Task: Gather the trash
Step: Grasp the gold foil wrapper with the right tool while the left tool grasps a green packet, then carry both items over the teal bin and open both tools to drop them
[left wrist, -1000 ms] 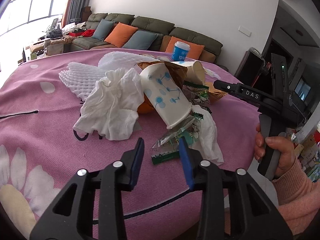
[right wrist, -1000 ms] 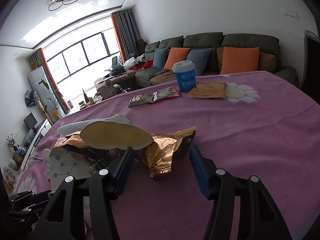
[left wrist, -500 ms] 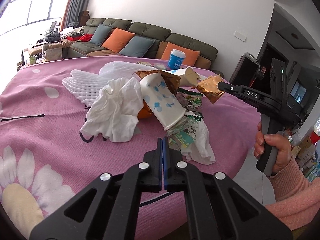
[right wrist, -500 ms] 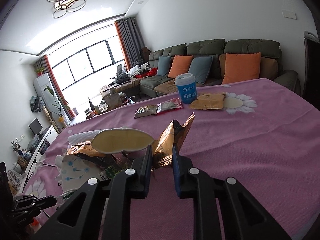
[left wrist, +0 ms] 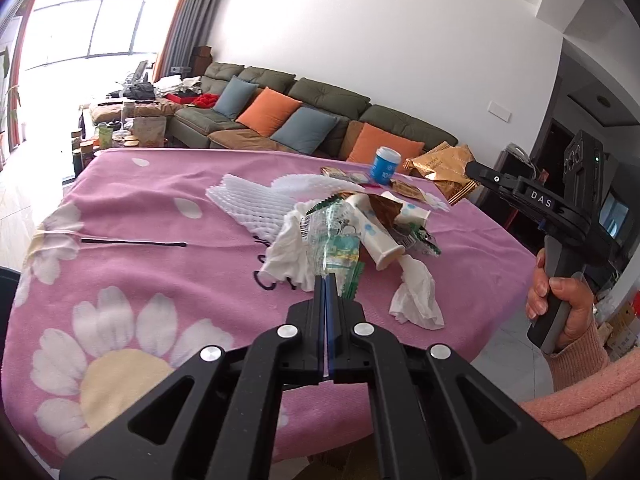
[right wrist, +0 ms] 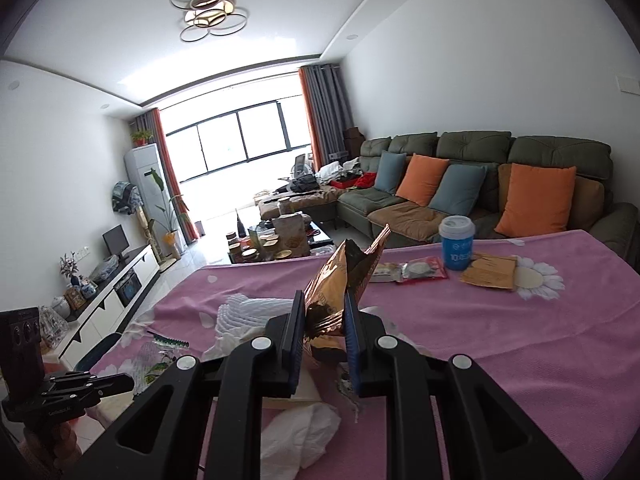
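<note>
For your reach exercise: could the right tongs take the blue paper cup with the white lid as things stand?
Probably not yet: the right tongs are shut on a gold foil wrapper; the cup stands unobstructed.

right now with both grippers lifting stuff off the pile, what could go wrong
The left gripper pinches only the edge of the clear plastic wrapper, which looks thin and could slip or tear. That wrapper hangs close to the crumpled tissue and paper cup, so it may drag them along. The gold snack bag in the right gripper stands open-topped; any crumbs could spill.

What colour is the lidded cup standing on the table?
Blue with a white lid, clearest in the right wrist view.
</note>
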Tool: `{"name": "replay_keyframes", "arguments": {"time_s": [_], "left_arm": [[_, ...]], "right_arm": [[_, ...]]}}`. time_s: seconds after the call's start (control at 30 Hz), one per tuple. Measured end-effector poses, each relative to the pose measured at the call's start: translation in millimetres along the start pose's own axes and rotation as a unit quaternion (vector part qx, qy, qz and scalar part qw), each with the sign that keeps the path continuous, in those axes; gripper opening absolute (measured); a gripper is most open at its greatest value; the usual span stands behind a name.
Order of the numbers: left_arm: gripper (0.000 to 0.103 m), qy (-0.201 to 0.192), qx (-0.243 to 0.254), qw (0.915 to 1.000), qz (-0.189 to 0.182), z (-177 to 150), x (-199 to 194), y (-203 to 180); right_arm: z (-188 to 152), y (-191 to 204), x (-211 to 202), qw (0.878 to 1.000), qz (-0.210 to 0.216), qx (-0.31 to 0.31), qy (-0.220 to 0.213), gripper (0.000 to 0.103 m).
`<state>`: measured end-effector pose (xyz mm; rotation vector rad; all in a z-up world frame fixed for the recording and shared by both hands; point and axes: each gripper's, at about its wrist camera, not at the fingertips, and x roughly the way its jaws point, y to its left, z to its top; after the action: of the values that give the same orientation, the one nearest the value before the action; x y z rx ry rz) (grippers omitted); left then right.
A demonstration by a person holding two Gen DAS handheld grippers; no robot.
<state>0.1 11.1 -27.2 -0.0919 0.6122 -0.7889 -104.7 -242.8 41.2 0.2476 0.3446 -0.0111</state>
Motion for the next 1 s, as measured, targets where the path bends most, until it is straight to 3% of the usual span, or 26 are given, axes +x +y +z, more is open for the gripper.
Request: {"name": "replay_keyframes", "arguments": {"time_s": [0.17,0.3,0.57,0.8,1.0], "left_arm": [[0.001,-0.03,-0.024,0.9984,0.042,2.8,-39.6,29.6],[0.001,-0.05,-0.048,0.9935,0.09,-1.7,-70.3,58.3],[0.001,-0.091,-0.113,0.9698,0.197,-15.7,-139.6,129.0],[0.001,-0.089,-0.169,0.9427,0.274,-33.6,-182.0,194.0],[0.001,-0.069,-0.209,0.928,0.301,-55.5,-193.6,239.0]], "right_arm": [[-1.8,52.4,31.2,0.994,0.105,-0.019,0.034,0.017],[-8.4,104.3,62.8,0.98,0.179,-0.047,0.071,0.017],[-17.6,208.5,114.7,0.942,0.295,-0.094,0.132,0.017],[-26.6,287.9,152.8,0.91,0.351,-0.128,0.181,0.017],[-45.4,340.1,178.5,0.893,0.359,-0.16,0.218,0.018]]}}
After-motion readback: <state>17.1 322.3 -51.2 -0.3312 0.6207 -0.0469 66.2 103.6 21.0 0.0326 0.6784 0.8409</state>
